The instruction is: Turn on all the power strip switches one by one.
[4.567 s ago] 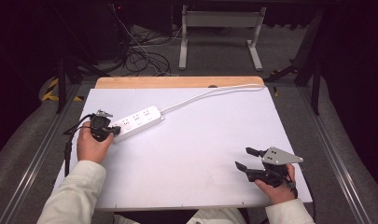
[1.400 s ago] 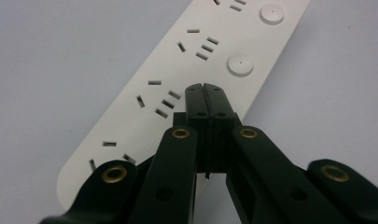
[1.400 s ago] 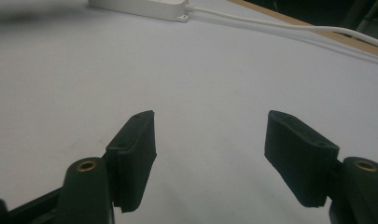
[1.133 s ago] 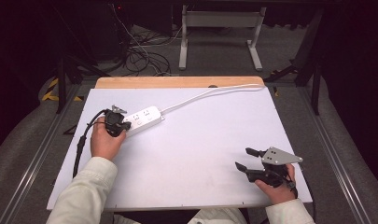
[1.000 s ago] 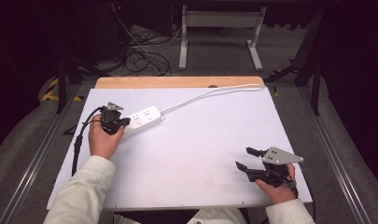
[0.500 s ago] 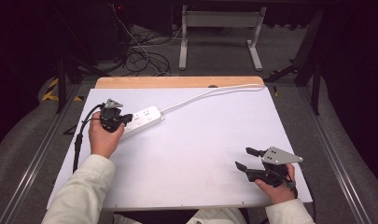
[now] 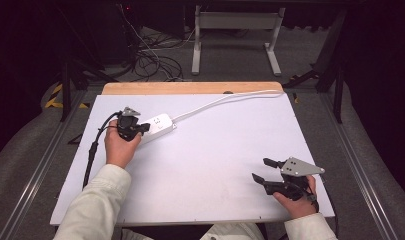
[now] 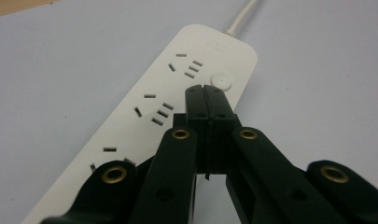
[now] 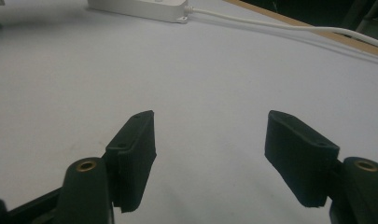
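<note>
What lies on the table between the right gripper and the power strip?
Nothing: in the high view, bare white table stretches from the right gripper to the power strip.

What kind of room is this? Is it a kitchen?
Not a kitchen; more likely a lab or workshop. A plain white table holds a power strip, loose cables tangle on the grey floor behind it, and metal rails run beside the table.

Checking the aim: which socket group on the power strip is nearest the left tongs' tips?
The socket group beside the round button, at the cord end; the left tongs are shut there.
</note>
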`<control>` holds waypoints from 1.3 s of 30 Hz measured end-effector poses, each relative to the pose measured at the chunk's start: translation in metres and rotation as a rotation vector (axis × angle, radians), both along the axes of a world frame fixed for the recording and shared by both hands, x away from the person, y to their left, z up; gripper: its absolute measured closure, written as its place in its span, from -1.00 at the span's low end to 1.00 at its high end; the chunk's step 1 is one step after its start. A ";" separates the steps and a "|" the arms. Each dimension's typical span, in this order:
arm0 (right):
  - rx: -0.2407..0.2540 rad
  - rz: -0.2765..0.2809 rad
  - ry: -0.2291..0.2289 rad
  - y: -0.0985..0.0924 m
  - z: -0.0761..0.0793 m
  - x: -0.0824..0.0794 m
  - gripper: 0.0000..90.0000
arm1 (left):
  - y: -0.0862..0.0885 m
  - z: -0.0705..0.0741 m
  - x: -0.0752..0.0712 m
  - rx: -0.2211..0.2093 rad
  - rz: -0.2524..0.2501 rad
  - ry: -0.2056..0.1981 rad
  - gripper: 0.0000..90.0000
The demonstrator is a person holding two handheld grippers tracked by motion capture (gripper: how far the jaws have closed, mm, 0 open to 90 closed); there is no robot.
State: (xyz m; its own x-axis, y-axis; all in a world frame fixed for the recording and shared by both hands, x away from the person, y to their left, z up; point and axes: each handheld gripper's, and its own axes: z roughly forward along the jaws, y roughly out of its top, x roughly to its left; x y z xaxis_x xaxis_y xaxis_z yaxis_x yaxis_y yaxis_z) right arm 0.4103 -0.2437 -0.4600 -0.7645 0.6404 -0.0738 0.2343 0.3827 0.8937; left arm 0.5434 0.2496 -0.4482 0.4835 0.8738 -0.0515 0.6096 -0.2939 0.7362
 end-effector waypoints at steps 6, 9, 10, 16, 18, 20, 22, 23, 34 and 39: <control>0.000 -0.001 0.000 0.000 0.000 0.000 -0.24 | -0.002 -0.005 0.003 0.023 0.009 0.012 1.00; 0.001 0.001 0.000 0.000 0.000 0.000 -0.24 | -0.003 -0.007 0.004 0.023 0.016 0.015 1.00; 0.001 0.001 0.000 0.000 0.000 0.000 -0.24 | -0.003 -0.007 0.004 0.023 0.016 0.015 1.00; 0.001 0.001 0.001 -0.001 0.000 0.000 -0.24 | -0.005 -0.009 0.005 0.029 0.023 0.008 1.00; 0.000 0.002 0.001 0.000 0.000 0.000 -0.24 | -0.005 -0.009 0.005 0.025 0.026 0.011 1.00; -0.001 0.003 0.001 0.000 0.000 0.000 -0.24 | -0.004 -0.010 0.005 0.018 0.028 0.011 1.00; 0.002 0.004 0.001 0.000 0.000 0.000 -0.24 | -0.004 -0.010 0.006 0.013 0.028 0.008 1.00; 0.002 0.004 0.001 -0.001 0.000 0.000 -0.24 | -0.004 -0.010 0.005 0.012 0.030 0.011 1.00; 0.003 0.007 0.001 0.000 0.000 -0.001 -0.24 | -0.003 -0.010 0.005 0.050 0.067 0.020 1.00; 0.003 0.009 0.000 0.000 0.000 -0.001 -0.24 | -0.003 -0.010 0.004 0.055 0.067 0.011 1.00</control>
State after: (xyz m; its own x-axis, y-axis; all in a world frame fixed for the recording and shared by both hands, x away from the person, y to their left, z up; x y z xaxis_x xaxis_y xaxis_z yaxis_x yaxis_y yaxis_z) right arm 0.4096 -0.2441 -0.4597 -0.7704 0.6335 -0.0718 0.2307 0.3820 0.8949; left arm 0.5470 0.2471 -0.4583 0.4239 0.9057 -0.0073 0.6373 -0.2925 0.7130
